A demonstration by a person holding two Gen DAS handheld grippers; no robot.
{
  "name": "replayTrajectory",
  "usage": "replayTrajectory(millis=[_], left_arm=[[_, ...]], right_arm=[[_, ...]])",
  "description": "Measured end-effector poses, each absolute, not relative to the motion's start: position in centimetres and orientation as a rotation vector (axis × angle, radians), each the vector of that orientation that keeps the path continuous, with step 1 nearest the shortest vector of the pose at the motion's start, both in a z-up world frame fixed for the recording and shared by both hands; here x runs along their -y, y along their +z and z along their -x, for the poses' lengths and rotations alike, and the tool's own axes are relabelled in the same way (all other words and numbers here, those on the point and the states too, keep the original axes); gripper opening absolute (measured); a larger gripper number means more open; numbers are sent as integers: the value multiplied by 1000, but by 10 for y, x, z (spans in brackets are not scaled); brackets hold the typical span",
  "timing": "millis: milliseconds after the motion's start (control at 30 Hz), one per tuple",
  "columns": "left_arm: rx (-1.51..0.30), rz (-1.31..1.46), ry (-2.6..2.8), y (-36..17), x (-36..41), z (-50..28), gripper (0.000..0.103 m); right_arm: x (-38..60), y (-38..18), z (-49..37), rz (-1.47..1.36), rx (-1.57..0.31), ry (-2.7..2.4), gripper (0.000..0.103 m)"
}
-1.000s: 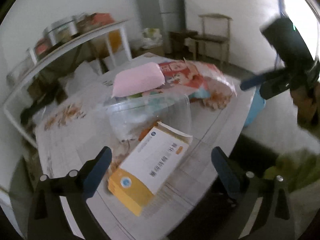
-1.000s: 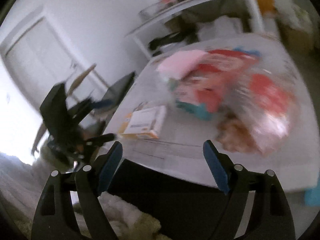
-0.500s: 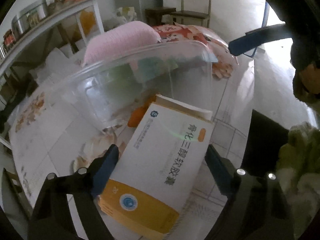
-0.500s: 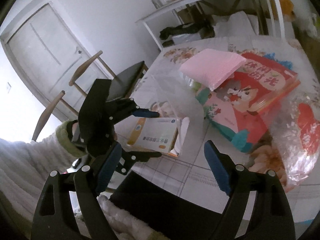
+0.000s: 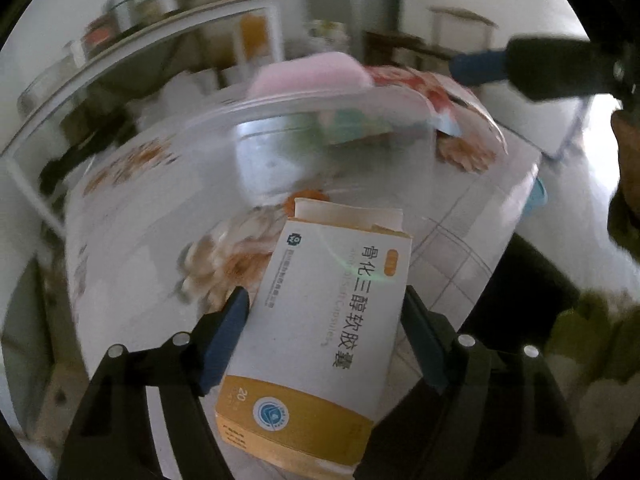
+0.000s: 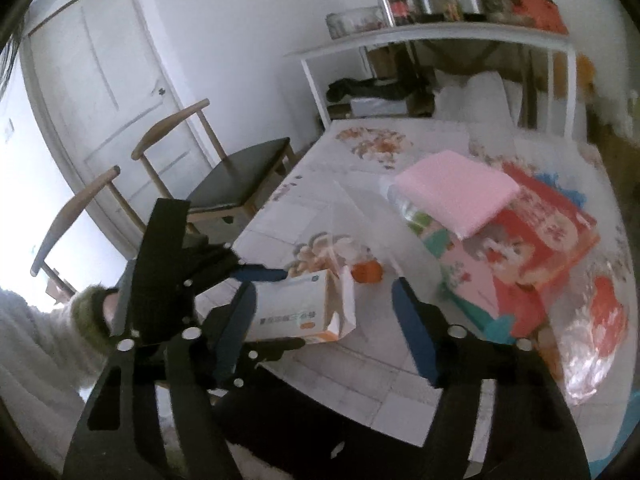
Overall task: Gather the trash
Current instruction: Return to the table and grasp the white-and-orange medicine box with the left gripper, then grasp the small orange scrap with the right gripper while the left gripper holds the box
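Now, change: left gripper (image 5: 324,312) had come down over the medicine box (image 5: 320,344), jaws closing, pads at its sides; whether they pressed it could not be told.
Right gripper (image 6: 324,316): jaws narrowing, half wide, nothing between.
Box place: table's (image 6: 320,372) near edge, flap open.
Surface: white tiled floral cloth.
Room: white door, shelf rack (image 6: 440,36).
Count: one box, one clear container (image 5: 320,128), two chairs (image 6: 224,176).

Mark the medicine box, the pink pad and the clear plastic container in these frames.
medicine box (image 5: 332,320): left wrist view, white top face.
pink pad (image 6: 456,196): right wrist view, middle of its top.
clear plastic container (image 5: 280,152): left wrist view, near wall below the rim.
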State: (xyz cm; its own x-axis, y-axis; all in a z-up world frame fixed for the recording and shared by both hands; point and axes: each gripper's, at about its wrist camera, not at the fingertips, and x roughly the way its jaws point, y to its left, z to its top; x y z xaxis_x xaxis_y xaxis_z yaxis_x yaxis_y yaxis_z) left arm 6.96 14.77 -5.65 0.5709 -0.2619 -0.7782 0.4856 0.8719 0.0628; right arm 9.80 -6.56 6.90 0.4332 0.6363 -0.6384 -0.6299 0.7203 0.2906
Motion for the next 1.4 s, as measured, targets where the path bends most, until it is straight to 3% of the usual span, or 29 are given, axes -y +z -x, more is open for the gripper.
replayTrajectory(millis=[267,933,1100,1400], left_arm=[[-866,-56,-280,-57,-192,-44,74],[-824,37,-166,-54,-230,-33,73],[-818,48,-163,-53,-233,-35,73],[-797,62,-142,-51,-236,-34,70]], right_arm=[[25,47,-106,82,-836,708,36],[-31,-23,-142,293,-894,442,37],[-29,-24,-145,282,-910,421,17],[-22,-12,-132,264,-876,443,14]])
